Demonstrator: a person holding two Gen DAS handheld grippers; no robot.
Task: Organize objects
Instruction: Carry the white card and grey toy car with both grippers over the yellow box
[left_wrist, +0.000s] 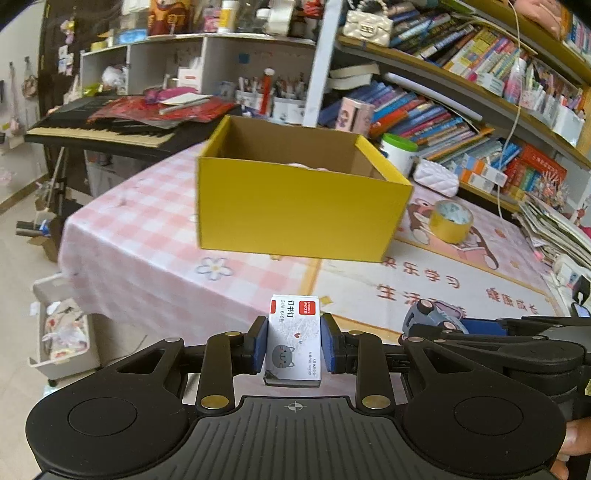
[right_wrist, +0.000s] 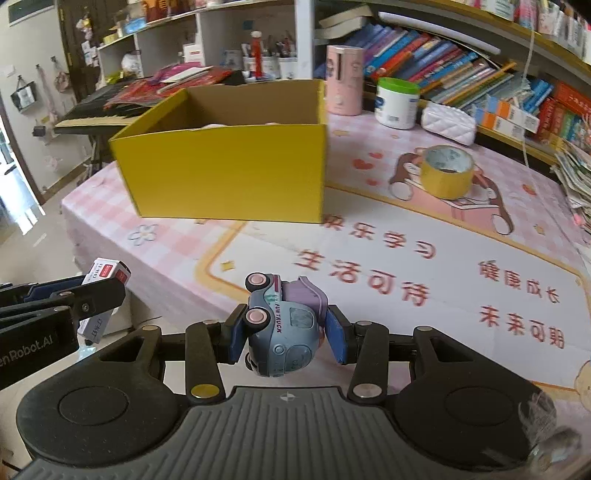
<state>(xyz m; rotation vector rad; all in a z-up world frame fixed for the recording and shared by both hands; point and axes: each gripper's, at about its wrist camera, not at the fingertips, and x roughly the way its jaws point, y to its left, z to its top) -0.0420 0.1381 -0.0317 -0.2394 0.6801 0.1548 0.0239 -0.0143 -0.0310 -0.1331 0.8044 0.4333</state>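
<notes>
My left gripper (left_wrist: 294, 345) is shut on a small white staples box (left_wrist: 294, 338) with a red label and a grey cat print, held above the table's near edge. My right gripper (right_wrist: 286, 332) is shut on a blue toy truck (right_wrist: 282, 325) with pink wheels, tipped on its side. An open yellow cardboard box (left_wrist: 295, 206) stands ahead on the pink table (left_wrist: 147, 221); it also shows in the right wrist view (right_wrist: 229, 173), with something pale inside. The staples box also shows at the left of the right wrist view (right_wrist: 105, 273).
A roll of yellow tape (right_wrist: 447, 171) lies right of the box. A white tub with a green lid (right_wrist: 397, 101), a pink canister (right_wrist: 343, 79) and a white quilted pouch (right_wrist: 448, 123) stand behind. Bookshelves fill the right. A keyboard piano (left_wrist: 99, 129) stands at the far left.
</notes>
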